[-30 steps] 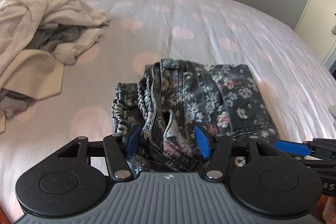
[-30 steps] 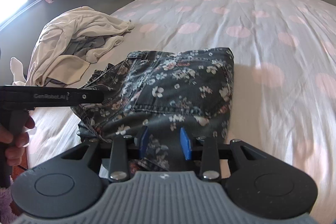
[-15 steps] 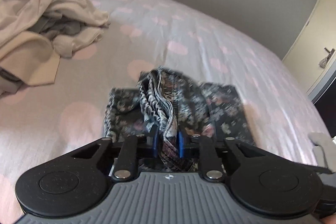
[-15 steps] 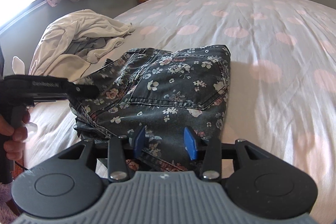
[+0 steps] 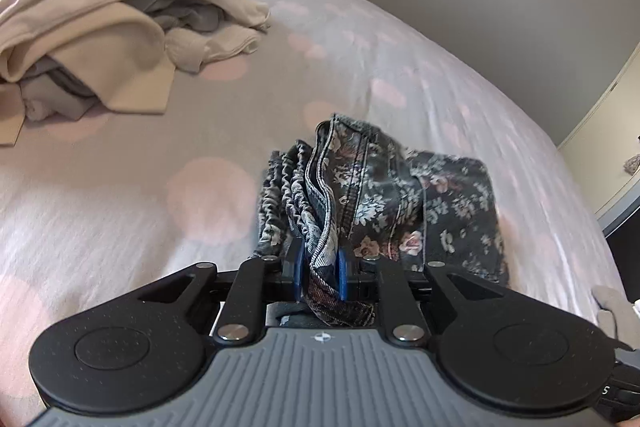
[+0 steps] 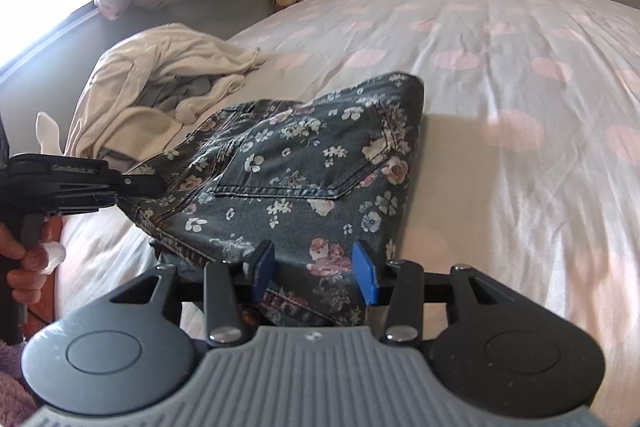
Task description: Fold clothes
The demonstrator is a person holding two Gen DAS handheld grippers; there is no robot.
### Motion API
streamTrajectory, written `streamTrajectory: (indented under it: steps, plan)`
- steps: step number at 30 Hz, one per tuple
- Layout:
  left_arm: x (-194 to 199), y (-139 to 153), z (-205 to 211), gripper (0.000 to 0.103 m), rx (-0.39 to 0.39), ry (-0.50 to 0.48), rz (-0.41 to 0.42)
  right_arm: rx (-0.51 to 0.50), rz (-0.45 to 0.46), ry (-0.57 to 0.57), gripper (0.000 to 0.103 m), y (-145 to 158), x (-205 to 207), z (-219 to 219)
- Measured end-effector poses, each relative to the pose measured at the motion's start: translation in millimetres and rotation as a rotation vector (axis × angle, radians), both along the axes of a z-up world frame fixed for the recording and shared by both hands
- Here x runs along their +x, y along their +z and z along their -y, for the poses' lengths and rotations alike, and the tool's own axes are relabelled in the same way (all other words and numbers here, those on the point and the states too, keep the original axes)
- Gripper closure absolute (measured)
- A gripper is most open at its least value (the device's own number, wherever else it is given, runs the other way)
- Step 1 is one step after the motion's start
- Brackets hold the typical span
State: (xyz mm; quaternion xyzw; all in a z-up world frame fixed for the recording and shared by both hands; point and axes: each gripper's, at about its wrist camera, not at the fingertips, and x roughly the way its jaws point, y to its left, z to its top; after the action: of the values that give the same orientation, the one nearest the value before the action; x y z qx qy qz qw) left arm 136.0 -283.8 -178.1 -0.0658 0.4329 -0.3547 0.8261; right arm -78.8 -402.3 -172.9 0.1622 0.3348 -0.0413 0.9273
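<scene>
Over the last second the left gripper [image 5: 320, 273] has been closing on the bunched waistband of the floral denim shorts [image 5: 384, 203] and is now lifting that edge off the bed [image 5: 120, 195] at centre frame, so a carry or fresh fold is likely starting. Meanwhile the right gripper [image 6: 314, 269] has been widening; it is now straddling the shorts' near hem, released, pinching nothing.

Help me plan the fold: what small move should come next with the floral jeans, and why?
Probably shut the right hand-held gripper: its fingers sit open around the floral jeans hem, while the left hand-held gripper already pinches the bunched waistband. With both ends held, the jeans can be carried evenly.
</scene>
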Motion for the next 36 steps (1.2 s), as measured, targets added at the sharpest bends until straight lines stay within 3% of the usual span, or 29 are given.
streamTrajectory:
  steps: [10,13,17,21,26,27,28,32,35,36]
  plan:
    - [1.4,-16.2,0.3,0.083,0.039,-0.01,-0.007,-0.065,-0.152,0.036,0.056,-8.9,11.2,-9.6]
    - [0.0,-15.3,0.8,0.083,0.045,-0.009,-0.002,-0.022,-0.118,-0.033,0.056,1.0,-6.7,-1.7]
    - [-2.7,-13.4,1.8,0.082,0.056,-0.005,0.001,0.038,-0.153,-0.096,0.056,6.6,-34.8,7.6]
    - [-5.2,-11.3,4.5,0.082,0.075,-0.003,0.013,-0.028,-0.172,-0.06,0.056,7.4,-48.1,-11.4]
    - [-4.5,-12.4,2.8,0.081,0.067,-0.001,0.007,-0.107,-0.189,-0.088,0.063,4.5,-26.8,-21.7]
    - [-4.2,-12.6,2.8,0.081,0.067,-0.001,0.005,-0.109,-0.192,-0.091,0.065,2.7,-22.3,-21.0]
    - [-4.0,-12.8,2.7,0.081,0.067,0.0,0.004,-0.111,-0.202,-0.079,0.074,-0.8,-18.0,-21.2]
    - [-1.5,-13.5,1.0,0.081,0.057,0.002,-0.013,-0.15,-0.24,-0.046,0.083,-10.4,-14.7,-25.6]
    - [-0.1,-12.7,-4.2,0.079,0.039,0.016,-0.037,-0.11,-0.258,-0.051,0.093,-12.9,-21.2,-20.2]
    - [-0.2,-12.0,-6.2,0.077,0.035,0.022,-0.043,-0.097,-0.261,-0.054,0.101,-13.5,-23.7,-18.2]
